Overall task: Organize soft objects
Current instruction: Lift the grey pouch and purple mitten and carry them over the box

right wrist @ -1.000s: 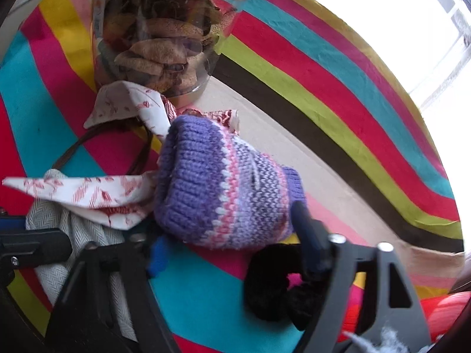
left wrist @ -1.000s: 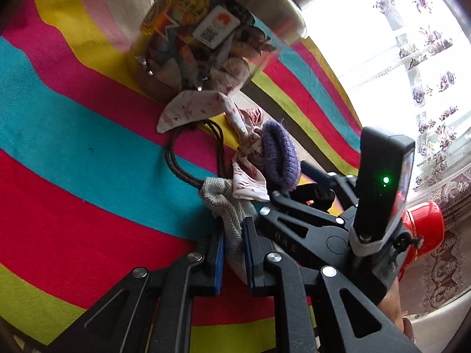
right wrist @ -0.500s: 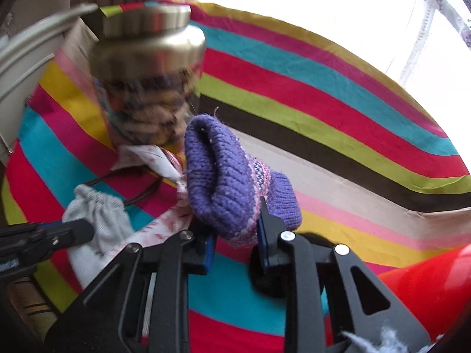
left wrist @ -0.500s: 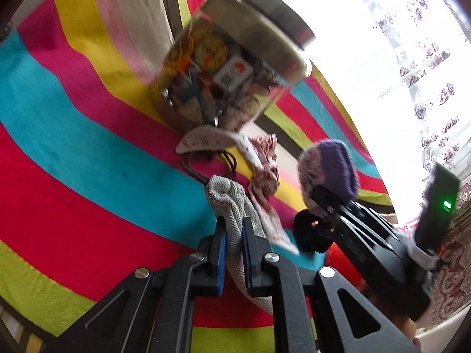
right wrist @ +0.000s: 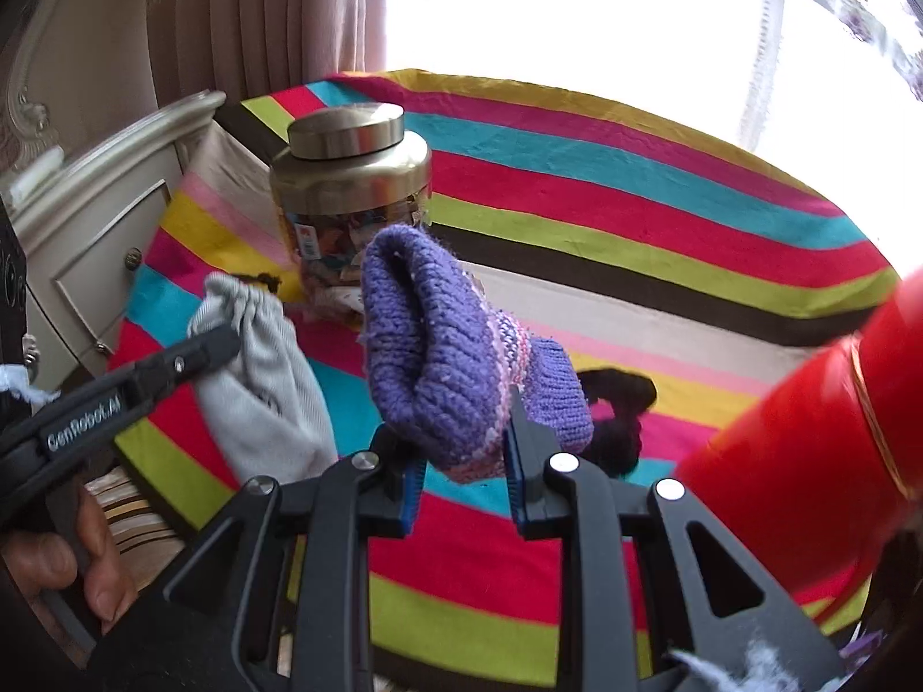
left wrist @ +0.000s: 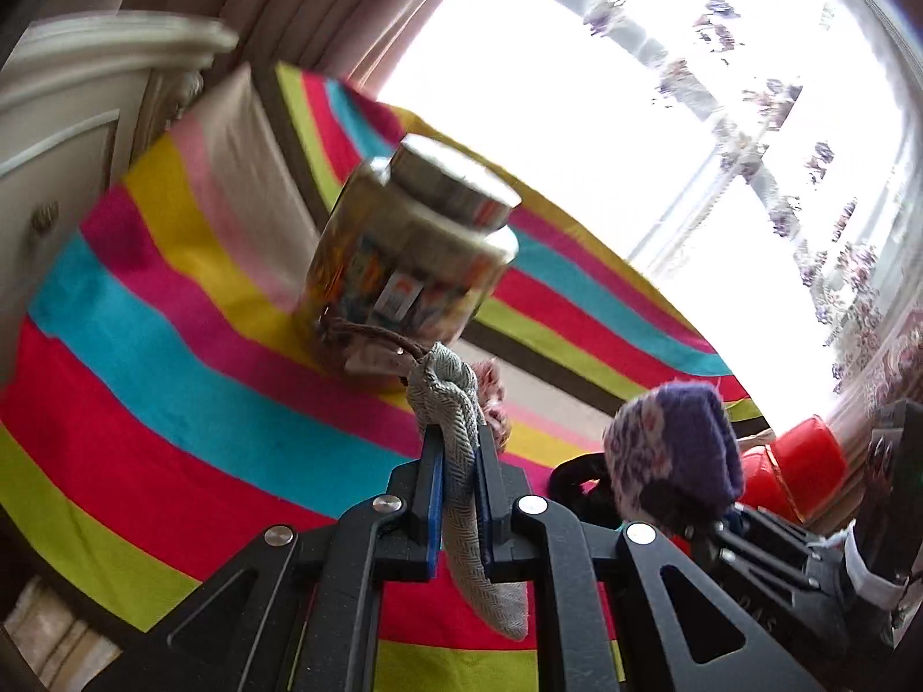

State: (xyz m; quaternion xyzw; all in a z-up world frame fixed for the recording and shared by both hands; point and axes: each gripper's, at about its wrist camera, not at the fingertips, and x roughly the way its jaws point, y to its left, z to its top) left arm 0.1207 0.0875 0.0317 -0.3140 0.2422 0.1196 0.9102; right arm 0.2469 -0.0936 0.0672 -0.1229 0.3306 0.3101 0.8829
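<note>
**Both hand-held grippers lifted, each holding a soft thing**

Our left hand-held gripper [left wrist: 460,499] is clamped narrow on a grey herringbone pouch [left wrist: 461,455], which stands up between the blue pads and hangs out below them. A dark drawstring [left wrist: 369,334] runs from the pouch's gathered top toward the jar [left wrist: 404,265] just ahead of the fingers.

Our right hand-held gripper [right wrist: 461,476] grips a purple knitted mitten [right wrist: 444,346]; its cuff rises above the fingers and its thumb juts to the right of the right finger. In the left wrist view the mitten [left wrist: 672,455] sits off to the right of the left hand-held gripper.

Beneath both lies the striped cloth [right wrist: 634,202] on the surface. Ahead of the right hand-held gripper, past the mitten, stands the gold-lidded jar [right wrist: 352,173]. A black fluffy item [right wrist: 620,403] lies on the cloth just right of the mitten, and a red container [right wrist: 807,427] looms further right. A red-patterned white cloth [left wrist: 490,389] peeks out behind the pouch.
</note>
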